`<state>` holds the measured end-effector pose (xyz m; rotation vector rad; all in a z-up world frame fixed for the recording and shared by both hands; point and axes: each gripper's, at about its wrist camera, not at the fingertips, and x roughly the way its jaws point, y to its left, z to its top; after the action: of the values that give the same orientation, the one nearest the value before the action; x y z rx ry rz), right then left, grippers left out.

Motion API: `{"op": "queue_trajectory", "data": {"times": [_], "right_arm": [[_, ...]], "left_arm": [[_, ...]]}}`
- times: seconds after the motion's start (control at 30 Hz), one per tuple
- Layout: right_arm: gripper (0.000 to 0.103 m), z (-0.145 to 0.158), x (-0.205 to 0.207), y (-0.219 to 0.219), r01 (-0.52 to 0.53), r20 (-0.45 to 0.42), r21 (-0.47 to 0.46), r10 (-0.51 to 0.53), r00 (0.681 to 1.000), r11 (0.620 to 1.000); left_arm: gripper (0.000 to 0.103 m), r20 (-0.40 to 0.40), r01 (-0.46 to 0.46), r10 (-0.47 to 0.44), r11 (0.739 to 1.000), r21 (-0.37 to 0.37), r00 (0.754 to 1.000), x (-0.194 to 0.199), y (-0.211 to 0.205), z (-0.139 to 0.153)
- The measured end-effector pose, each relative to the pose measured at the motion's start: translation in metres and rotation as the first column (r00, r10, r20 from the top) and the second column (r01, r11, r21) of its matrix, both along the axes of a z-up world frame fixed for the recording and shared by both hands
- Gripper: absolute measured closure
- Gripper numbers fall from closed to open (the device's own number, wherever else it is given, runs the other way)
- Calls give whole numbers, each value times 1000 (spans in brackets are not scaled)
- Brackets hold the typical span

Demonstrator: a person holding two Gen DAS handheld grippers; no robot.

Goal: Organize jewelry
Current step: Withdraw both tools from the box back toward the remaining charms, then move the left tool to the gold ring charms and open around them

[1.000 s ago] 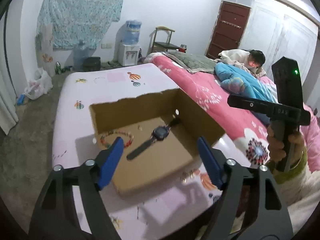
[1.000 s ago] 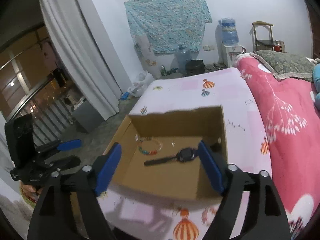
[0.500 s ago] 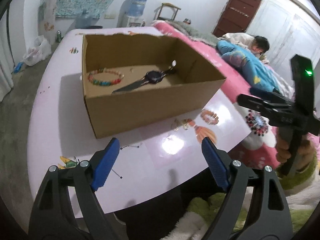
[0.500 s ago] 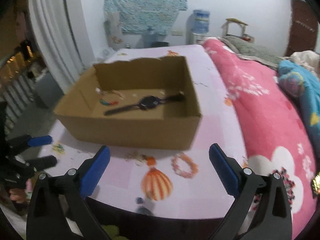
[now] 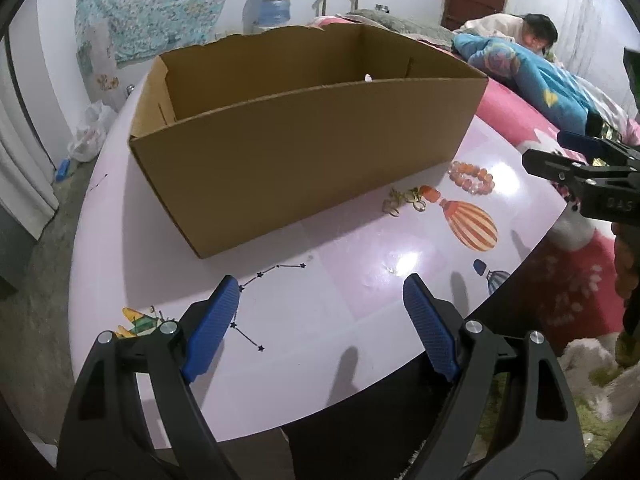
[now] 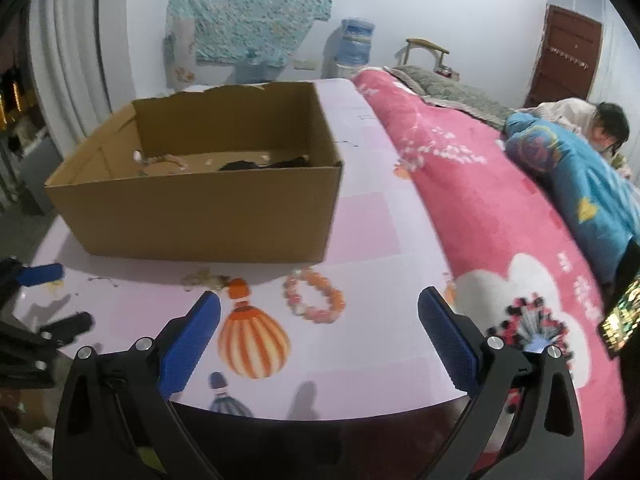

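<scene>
Only right view shows watch (image 6: 264, 165) inside box (image 6: 208, 216); left claw (image 5: 320, 300), right claw (image 6: 319, 310) agape, empty.

That cardboard box (image 5: 304, 136) is looking matt and papery, its back rim torn rough. The tabletop (image 5: 344, 292) is throwing glossy glare, and the bead bracelet (image 6: 314, 295) at its 2 o'clock corner is looking shiny.

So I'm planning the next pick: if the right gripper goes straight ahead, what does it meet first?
Probably the orange bracelet on the table, between the open right gripper fingers' line; beyond it, the box. Depth is uncertain.
</scene>
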<state>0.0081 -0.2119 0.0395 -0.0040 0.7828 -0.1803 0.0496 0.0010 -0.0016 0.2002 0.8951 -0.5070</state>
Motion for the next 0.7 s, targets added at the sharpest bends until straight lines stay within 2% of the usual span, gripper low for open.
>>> {"op": "queue_trajectory", "data": {"times": [0.2,0.4,0.7], "right_arm": [[7,-12,-1,2,-38,-23,90,40,999,995],[7,-26,-1,0,-96,-38,213,107,994,972],[40,-44,17,13,-174,-69,293,202,977,940]], "left_arm": [[23,13,-6,6,1000,22,1000,3,-3,-7],[23,40,1,-2,1000,29,999,4,-9,-9],[42,63,76,-73,996,-38,995,12,-31,-4]]}}
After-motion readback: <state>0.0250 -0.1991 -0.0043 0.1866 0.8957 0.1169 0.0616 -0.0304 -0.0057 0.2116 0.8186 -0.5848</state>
